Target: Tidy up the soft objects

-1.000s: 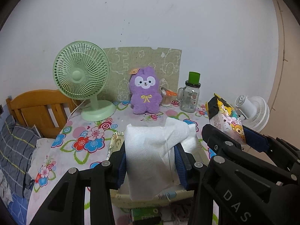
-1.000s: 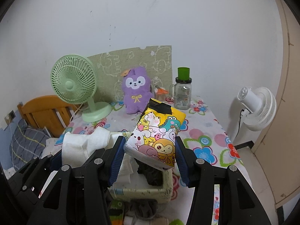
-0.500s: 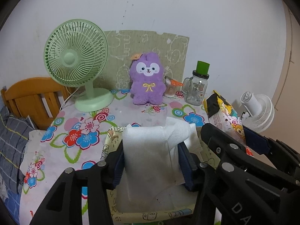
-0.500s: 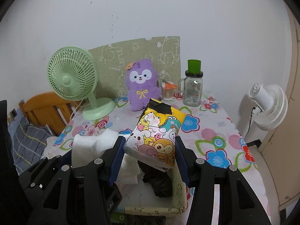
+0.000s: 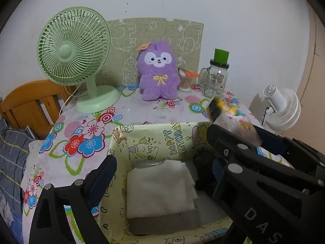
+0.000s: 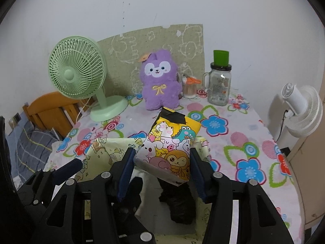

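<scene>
Left wrist view: left gripper [image 5: 162, 162], jaws opening wide with nothing between them, hangs over the box [image 5: 117, 162]; the white cloth [image 5: 160, 189] lies flat on its floor, apparently just released. Right gripper [image 6: 161, 169] clamps the cartoon packet [image 6: 170, 148] above the box's right half, probably to drop it beside the dark item [image 6: 180, 203]. Box walls stand close; open tablecloth [image 6: 233, 142] lies right.

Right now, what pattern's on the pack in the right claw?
Cartoon animals on yellow, black top, on the tissue pack; right wrist view shows it best.
</scene>
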### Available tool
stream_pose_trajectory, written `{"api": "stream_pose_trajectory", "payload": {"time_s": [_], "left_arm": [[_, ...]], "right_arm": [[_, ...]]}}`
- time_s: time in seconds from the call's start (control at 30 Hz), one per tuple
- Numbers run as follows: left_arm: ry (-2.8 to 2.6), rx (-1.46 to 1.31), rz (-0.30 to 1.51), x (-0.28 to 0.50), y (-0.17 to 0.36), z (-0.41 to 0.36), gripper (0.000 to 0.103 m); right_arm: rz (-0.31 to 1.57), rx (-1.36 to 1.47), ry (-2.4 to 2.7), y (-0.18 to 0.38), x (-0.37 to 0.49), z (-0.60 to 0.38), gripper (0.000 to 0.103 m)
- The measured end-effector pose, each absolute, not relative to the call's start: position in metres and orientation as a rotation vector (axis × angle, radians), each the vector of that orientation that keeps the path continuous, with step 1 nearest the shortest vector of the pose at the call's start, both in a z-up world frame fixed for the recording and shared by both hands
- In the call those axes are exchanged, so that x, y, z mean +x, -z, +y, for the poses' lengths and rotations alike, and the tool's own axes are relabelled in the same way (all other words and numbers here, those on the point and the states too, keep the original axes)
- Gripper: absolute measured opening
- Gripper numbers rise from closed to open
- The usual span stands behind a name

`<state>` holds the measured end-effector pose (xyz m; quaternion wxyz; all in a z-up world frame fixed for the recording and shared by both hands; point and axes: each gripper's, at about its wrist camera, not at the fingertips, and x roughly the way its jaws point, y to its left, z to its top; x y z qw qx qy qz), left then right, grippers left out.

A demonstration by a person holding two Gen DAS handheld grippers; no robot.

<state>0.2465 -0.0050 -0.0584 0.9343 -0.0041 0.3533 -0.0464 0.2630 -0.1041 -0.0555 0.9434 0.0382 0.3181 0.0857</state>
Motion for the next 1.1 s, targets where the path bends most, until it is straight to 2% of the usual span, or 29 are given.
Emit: {"api": "stream_pose_trajectory", "payload": {"time_s": [0.13, 0.2, 0.27, 0.57, 1.1], "left_arm": [[0.098, -0.009, 0.732, 0.247, 0.062, -0.003, 0.097], [0.095, -0.009, 0.730, 0.247, 0.062, -0.003, 0.098], [0.084, -0.007, 0.728, 0.246, 0.061, -0.002, 0.099], [0.086, -0.018, 0.698, 0.235, 0.048, -0.003, 0.103], [0.087, -0.020, 0.631, 0.191, 0.014, -0.009, 0.103]], "right_arm": [[0.662, 0.075, -0.190, 0.060, 0.267, -0.101, 0.060], [0.665, 0.073, -0.185, 0.061, 0.267, -0.100, 0.075], [0.663, 0.071, -0.181, 0.061, 0.268, -0.100, 0.081], [0.643, 0.049, -0.156, 0.051, 0.256, -0.100, 0.096], [0.570, 0.028, -0.110, 0.014, 0.207, -0.107, 0.097]]}}
